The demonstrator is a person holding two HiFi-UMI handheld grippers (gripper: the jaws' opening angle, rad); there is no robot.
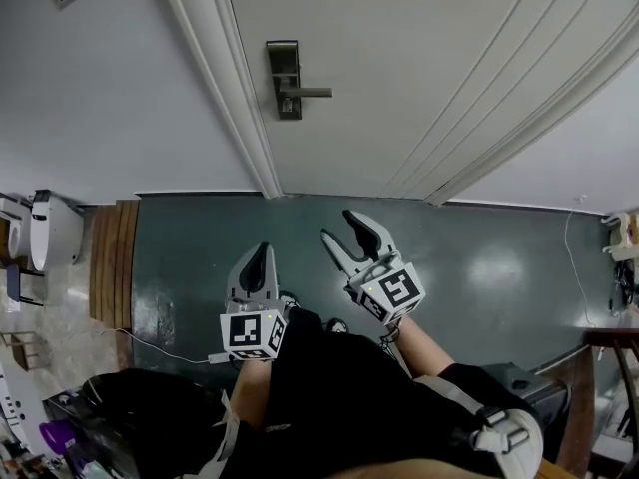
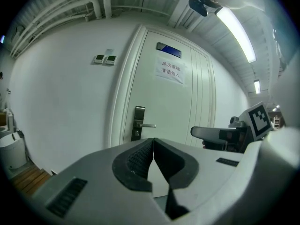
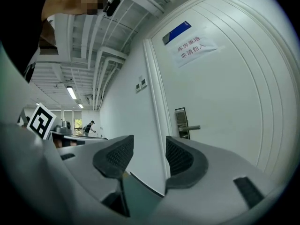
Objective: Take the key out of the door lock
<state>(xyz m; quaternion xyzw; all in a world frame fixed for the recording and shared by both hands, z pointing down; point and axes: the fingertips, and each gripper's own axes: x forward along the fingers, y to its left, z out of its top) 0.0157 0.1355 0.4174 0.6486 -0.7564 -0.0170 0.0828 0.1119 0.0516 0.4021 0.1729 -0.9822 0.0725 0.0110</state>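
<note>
A dark metal lock plate (image 1: 284,80) with a lever handle (image 1: 312,93) sits on the white door (image 1: 429,58), well ahead of both grippers. The keyhole area under the lever (image 2: 136,133) is too small to make out a key. My left gripper (image 1: 257,260) is held low over the floor, its jaws shut with nothing between them (image 2: 153,142). Just to its right, my right gripper (image 1: 349,236) stands open and empty (image 3: 150,146), pointing towards the door. The lock plate (image 3: 182,123) shows beyond its fingers.
The white door frame (image 1: 235,98) runs left of the lock. A paper notice (image 2: 171,71) hangs on the door. A white bin (image 1: 50,230) and a wooden strip (image 1: 112,257) lie at the left. A cable (image 1: 569,247) trails on the dark green floor (image 1: 479,267). A person (image 3: 89,127) stands far off.
</note>
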